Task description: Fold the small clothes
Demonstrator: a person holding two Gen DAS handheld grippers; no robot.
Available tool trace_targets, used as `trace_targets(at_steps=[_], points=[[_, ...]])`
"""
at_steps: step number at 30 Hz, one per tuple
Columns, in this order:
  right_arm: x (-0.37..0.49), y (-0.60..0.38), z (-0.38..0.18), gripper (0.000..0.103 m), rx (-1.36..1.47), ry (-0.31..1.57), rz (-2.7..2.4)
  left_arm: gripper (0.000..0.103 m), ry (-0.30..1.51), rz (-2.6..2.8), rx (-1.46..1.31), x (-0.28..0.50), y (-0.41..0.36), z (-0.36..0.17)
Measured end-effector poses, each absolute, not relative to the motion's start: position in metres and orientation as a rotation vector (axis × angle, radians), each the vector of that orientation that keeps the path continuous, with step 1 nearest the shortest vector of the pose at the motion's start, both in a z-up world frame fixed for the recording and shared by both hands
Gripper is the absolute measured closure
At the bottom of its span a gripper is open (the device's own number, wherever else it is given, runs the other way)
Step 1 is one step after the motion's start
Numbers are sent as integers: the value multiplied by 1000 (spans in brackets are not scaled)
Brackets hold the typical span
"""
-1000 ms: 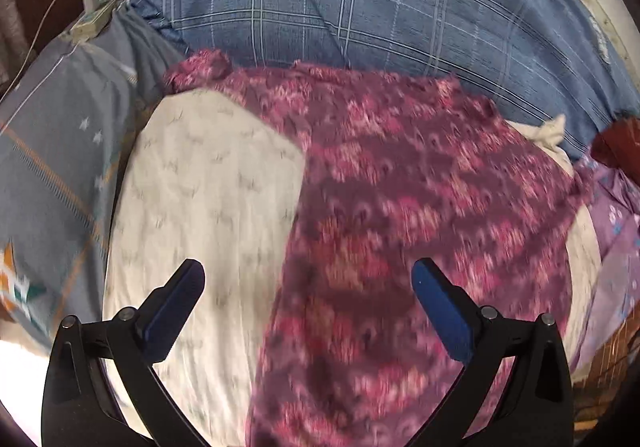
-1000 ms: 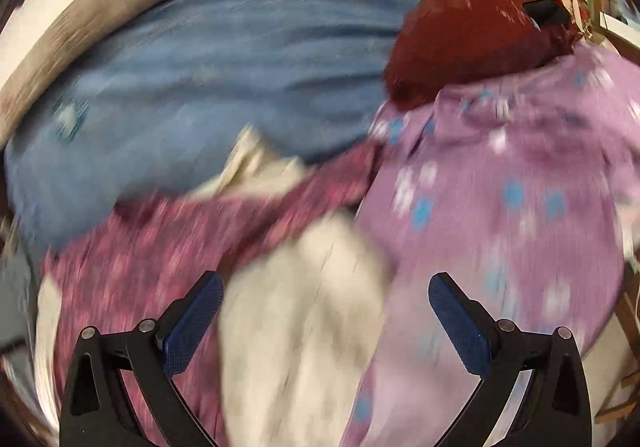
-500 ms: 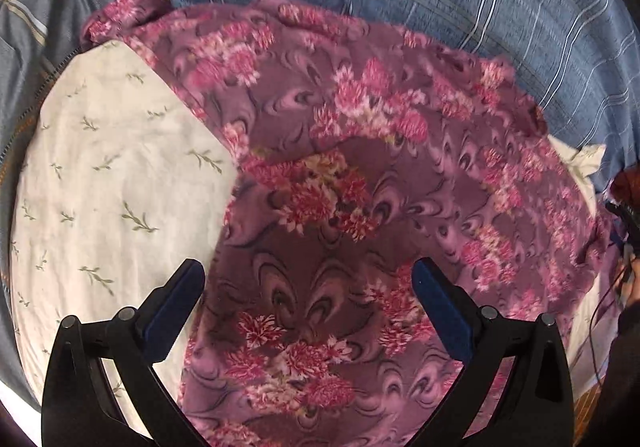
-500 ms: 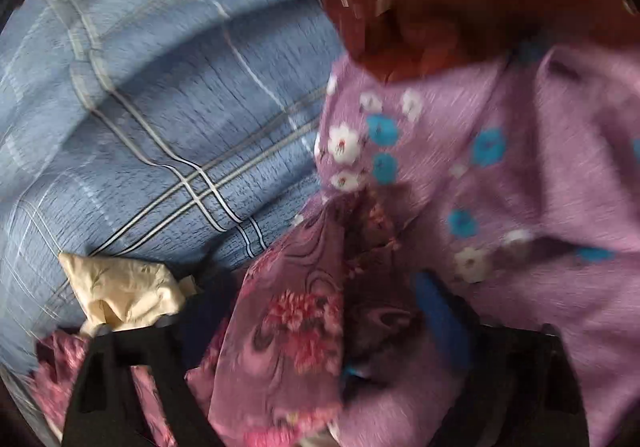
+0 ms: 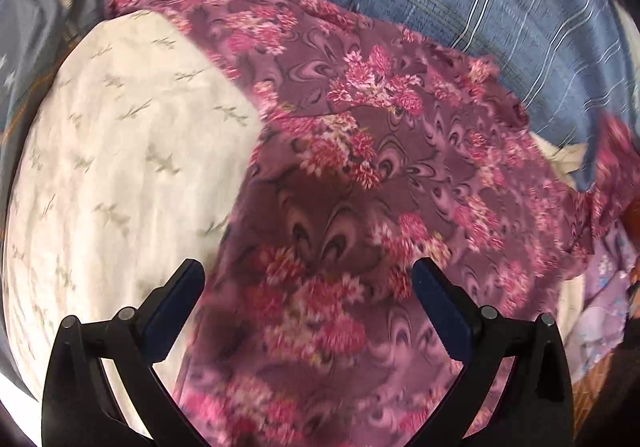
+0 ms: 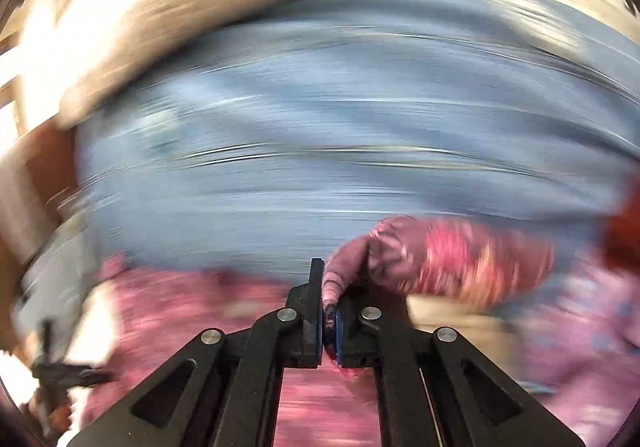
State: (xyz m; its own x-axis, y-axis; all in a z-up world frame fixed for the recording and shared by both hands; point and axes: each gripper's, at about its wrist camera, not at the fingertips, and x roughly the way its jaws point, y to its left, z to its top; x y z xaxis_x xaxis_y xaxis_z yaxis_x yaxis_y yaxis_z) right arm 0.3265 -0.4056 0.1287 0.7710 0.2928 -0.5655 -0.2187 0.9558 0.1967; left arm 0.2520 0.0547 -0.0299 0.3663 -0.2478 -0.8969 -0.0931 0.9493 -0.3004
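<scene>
Clamping down from wide open a second ago, the right gripper (image 6: 329, 311) now pinches the magenta floral garment (image 5: 360, 175) by its right edge, so the fold can begin; the left gripper (image 5: 306, 301) hangs released over its near end, on the cream pillow (image 5: 120, 151)

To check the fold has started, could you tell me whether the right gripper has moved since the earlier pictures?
Yes. The right gripper, shut on the floral cloth, swung left, off the lilac garment, across the blue blanket.

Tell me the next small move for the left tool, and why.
Probably lower the left tool and close it on the near edge of the floral garment. It is open above the cloth with nothing gripped, while the right tool is already shut on the garment's far end, so a second hold is needed for folding.
</scene>
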Motion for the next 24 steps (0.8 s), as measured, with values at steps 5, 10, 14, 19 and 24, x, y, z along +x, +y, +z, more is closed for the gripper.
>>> trace_targets(at_steps=[5, 10, 14, 19, 24], points=[[318, -238, 97, 86, 92, 813, 640, 0, 1170, -76, -357, 222, 96, -14], [299, -240, 95, 67, 129, 807, 573, 0, 1118, -39, -328, 194, 125, 0], [274, -335, 91, 49, 258, 789, 289, 0, 1117, -86, -378, 197, 118, 1], [241, -421, 47, 48, 480, 914, 159, 0, 1153, -161, -393, 221, 74, -4], [220, -429, -20, 48, 756, 1004, 262, 0, 1202, -213, -401, 230, 37, -12]])
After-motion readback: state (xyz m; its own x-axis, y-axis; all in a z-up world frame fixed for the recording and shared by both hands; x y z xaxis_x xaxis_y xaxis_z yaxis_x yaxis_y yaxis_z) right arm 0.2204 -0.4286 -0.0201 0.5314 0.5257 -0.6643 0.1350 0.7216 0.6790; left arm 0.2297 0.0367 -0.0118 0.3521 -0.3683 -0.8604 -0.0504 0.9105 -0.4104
